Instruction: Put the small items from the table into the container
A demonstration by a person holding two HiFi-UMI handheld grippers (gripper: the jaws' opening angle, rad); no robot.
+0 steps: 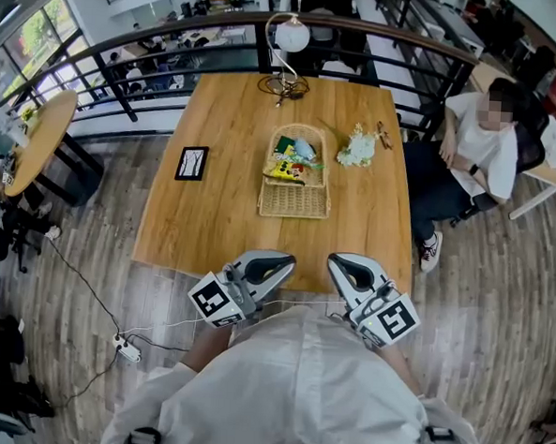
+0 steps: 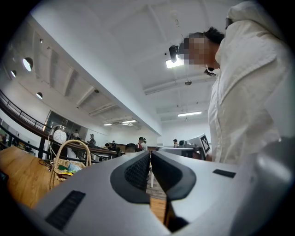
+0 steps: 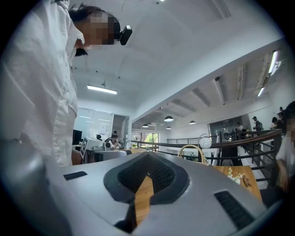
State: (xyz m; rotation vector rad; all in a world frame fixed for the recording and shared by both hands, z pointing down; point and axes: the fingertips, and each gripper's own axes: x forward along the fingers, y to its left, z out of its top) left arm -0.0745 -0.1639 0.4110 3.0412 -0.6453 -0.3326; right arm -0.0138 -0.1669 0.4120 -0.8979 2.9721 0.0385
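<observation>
- Here, the left gripper (image 1: 281, 262) and the right gripper (image 1: 339, 262) are held side by side at the near edge of the table (image 1: 213, 212), close to the body and well apart from every item.
- Both pairs of jaws are seen pressed together in their own views, and nothing is caught between them.
- The basket (image 1: 294, 200) is found mid-table. A yellow packet (image 1: 286, 171) and some green and pale blue things are already lying in it.
- Two small items are left outside it, at its right: a pale bunch (image 1: 357, 149) just beside the rim, and a brown piece (image 1: 384, 136) a little past that.
- The bunch is judged light, soft and easily crushed. It would best be pinched low and gently, at its denser middle.
- The brown piece looks thin and lies flat, so slipping is likely. A pinch from above across its narrow width is advised.
- A black card (image 1: 191, 162) lies at the left and a lamp (image 1: 291, 34) stands at the far edge. Neither is taken for a small item.
- A person (image 1: 485, 145) is seated at the table's right.
</observation>
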